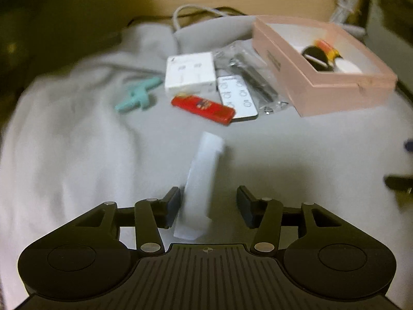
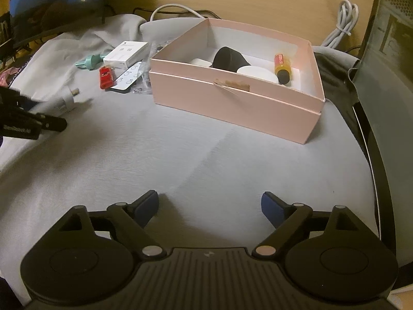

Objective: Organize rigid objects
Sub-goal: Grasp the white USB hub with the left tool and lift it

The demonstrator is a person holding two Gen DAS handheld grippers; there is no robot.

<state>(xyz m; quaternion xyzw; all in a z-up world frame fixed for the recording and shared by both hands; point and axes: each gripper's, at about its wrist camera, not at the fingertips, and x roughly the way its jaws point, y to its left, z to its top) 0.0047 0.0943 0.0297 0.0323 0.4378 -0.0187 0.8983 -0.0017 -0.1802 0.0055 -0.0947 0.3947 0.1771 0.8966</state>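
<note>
Both grippers stand open: the left gripper (image 1: 208,204) straddles a white adapter (image 1: 200,188) on the grey cloth (image 1: 77,142), unpinched; the right gripper (image 2: 209,208) is empty. Next, I judge: clamp, carry to the pink box (image 2: 232,103).

Pink box (image 2: 232,103) — red lighter (image 1: 203,109)

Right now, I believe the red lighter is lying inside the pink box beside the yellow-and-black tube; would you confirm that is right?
Not quite: the red lighter lies on the grey cloth outside the pink box, to its left. The yellow-and-black tube is indeed inside the box. The right wrist view shows this.
</note>
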